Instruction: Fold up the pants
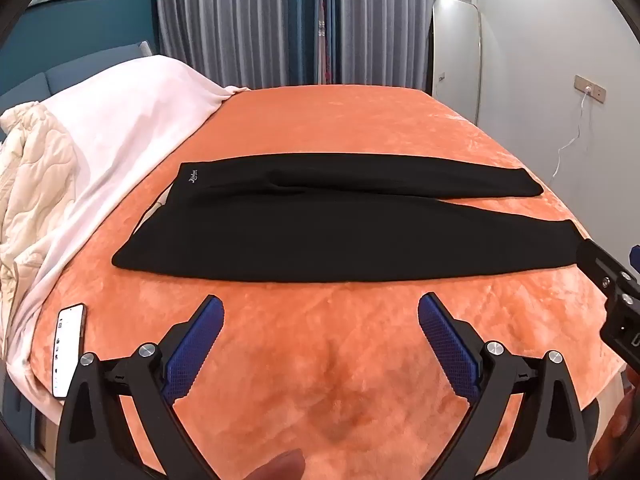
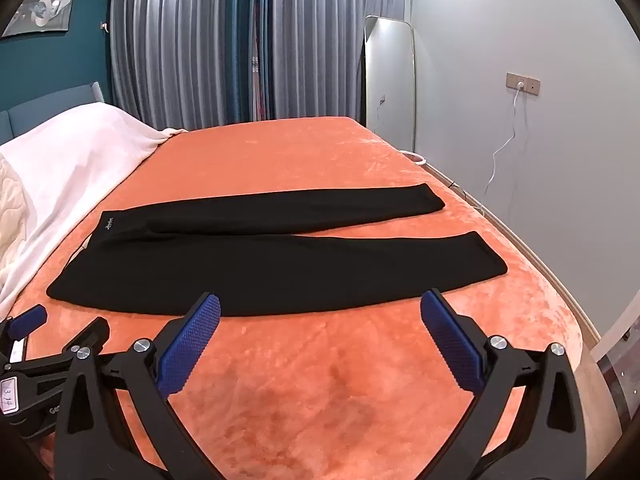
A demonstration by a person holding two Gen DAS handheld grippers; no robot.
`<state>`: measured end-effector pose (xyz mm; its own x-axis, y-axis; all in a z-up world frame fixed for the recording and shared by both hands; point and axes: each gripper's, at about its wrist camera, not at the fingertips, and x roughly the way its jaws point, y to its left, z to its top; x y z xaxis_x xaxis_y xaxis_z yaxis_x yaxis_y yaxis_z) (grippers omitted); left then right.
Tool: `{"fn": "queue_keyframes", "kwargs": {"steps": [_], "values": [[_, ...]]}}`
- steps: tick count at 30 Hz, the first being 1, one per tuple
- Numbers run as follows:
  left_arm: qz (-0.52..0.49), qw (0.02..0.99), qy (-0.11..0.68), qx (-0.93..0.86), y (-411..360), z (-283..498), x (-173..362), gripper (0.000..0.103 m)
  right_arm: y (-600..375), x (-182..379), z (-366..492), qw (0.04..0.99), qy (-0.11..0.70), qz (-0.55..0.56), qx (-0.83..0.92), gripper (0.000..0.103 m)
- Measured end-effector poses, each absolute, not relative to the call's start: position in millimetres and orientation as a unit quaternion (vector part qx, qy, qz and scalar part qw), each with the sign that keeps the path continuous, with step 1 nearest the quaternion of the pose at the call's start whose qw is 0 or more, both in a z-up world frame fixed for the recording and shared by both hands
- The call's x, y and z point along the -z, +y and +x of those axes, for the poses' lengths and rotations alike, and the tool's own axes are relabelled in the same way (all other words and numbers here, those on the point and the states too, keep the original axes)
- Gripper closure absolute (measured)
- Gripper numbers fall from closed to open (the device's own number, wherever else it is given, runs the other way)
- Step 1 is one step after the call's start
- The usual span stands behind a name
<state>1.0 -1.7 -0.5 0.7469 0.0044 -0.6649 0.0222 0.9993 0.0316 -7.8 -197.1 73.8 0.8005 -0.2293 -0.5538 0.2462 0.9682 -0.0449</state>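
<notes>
While both tools hang above the bed's near edge, nothing is gripped: left gripper (image 1: 320,332) jaws spread wide, right gripper (image 2: 320,332) jaws spread wide, each over bare orange blanket (image 1: 340,380).

Black pants (image 1: 320,248) lie flat across the middle of the bed, waistband toward the pillow end at left, two legs running right in a narrow V, cuffs apart near the right edge. No fold made yet, by the look of it; step in hand is the approach.

Next move, likely: pinch the near leg along its near side, one tool toward the waist, one toward the cuff, and lay it over the far leg.

Room: open blanket before and beyond the pants. White cover (image 1: 120,128) crowds the left. Phone (image 1: 68,350) near the left front corner, clear of the cloth. Right cuffs sit close to the bed's edge.
</notes>
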Motion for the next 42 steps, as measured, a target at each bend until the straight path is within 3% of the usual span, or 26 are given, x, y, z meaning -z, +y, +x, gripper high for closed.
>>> {"fn": "queue_keyframes", "kwargs": {"steps": [42], "values": [[0.023, 0.940, 0.340, -0.013, 10.5, -2.0, -19.5, 0.007, -183.7, -76.0, -8.5, 0.950, 0.291, 0.012, 0.112, 0.005]]}}
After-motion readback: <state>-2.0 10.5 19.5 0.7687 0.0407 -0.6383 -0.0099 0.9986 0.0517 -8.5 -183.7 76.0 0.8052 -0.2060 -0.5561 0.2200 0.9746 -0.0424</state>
